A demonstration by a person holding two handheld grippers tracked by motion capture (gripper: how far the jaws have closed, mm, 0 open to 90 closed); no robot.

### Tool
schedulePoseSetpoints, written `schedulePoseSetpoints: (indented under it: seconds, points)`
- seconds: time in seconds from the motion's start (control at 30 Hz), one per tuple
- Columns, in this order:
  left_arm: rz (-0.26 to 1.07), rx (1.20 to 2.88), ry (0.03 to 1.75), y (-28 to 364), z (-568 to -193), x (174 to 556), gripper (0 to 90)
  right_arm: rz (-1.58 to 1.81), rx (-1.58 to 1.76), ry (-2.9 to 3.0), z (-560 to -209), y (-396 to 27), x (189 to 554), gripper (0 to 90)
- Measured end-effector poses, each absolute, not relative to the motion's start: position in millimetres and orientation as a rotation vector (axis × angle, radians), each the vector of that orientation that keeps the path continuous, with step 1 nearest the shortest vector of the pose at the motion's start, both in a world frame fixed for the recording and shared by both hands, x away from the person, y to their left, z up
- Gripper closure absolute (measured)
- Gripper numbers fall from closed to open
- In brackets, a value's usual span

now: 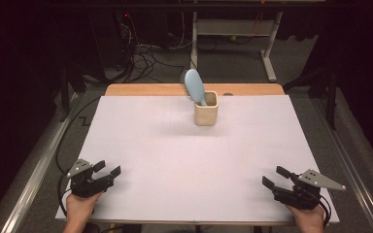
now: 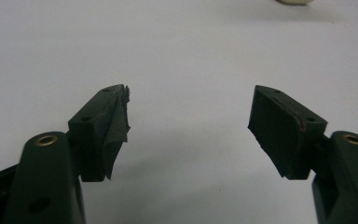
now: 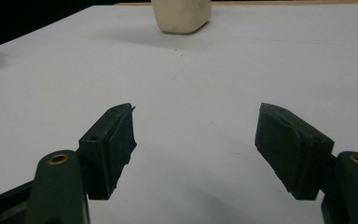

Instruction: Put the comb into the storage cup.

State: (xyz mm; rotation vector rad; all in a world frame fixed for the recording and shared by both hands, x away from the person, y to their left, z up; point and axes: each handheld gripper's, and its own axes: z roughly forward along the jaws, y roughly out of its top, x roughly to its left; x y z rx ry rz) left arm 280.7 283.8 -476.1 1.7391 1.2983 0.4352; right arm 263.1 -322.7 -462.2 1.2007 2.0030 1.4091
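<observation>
Right gripper view crops the cup [image 3: 182, 16] at its top; both grippers [image 1: 108, 171] [image 1: 273, 177] spread, empty.

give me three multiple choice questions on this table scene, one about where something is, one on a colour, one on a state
1. Where does the cup stand on the table?
A. far side, near the middle
B. near left corner
C. between the two grippers

2. What colour is the hairbrush?
A. red
B. light blue
C. black

3. How do the jaws of the left gripper stand?
A. closed on the brush
C. closed on the cup
B. open, with nothing between them

Answers: 1 A, the high view shows the cup close to the far edge, far from both hands. 2 B, its light blue head sticks up out of the cup, tilted left. 3 B, the left gripper view shows bare table between its fingertips; the right gripper is open too.
</observation>
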Motion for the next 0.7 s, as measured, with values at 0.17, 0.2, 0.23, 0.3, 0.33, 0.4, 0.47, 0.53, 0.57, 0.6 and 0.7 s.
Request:
schedulePoseSetpoints:
  seconds: [0.17, 0.2, 0.23, 0.3, 0.33, 0.4, 0.47, 0.53, 0.57, 0.6, 0.7]
  points:
    - [0.425, 1.749, 1.306, 283.0, -477.8, 282.0, 28.9, 1.406, 1.195, 2.005, -462.3, -322.5, 262.9, 29.3]
    - [0.428, 1.749, 1.308, 282.9, -477.8, 282.0, 29.0, 1.405, 1.195, 2.007, -462.3, -322.3, 262.9, 29.3]
    - [0.428, 1.748, 1.309, 283.0, -477.7, 281.9, 29.0, 1.404, 1.195, 2.007, -462.3, -322.2, 262.9, 29.3]
    - [0.425, 1.744, 1.31, 283.3, -477.8, 281.9, 29.0, 1.403, 1.196, 2.007, -462.2, -321.9, 262.7, 29.3]
    - [0.426, 1.744, 1.309, 283.3, -477.8, 281.8, 29.0, 1.403, 1.194, 2.007, -462.2, -321.9, 262.7, 29.3]
    - [0.428, 1.747, 1.305, 283.1, -477.5, 281.4, 29.1, 1.403, 1.193, 2.007, -462.1, -321.8, 262.7, 29.3]
    - [0.427, 1.749, 1.304, 282.8, -477.5, 281.4, 29.1, 1.402, 1.195, 2.008, -462.1, -321.6, 262.6, 29.3]
    - [0.427, 1.75, 1.304, 282.8, -477.5, 281.4, 29.1, 1.401, 1.197, 2.01, -462.3, -321.6, 262.8, 29.3]
    - [0.427, 1.748, 1.304, 282.9, -477.5, 281.4, 29.1, 1.402, 1.196, 2.01, -462.3, -321.7, 262.9, 29.3]
    - [0.424, 1.746, 1.305, 283.0, -477.4, 281.1, 29.1, 1.402, 1.196, 2.01, -462.4, -321.7, 262.9, 29.3]
    - [0.427, 1.74, 1.304, 282.8, -477.5, 280.3, 29.1, 1.402, 1.194, 2.009, -462.2, -321.8, 262.6, 29.3]
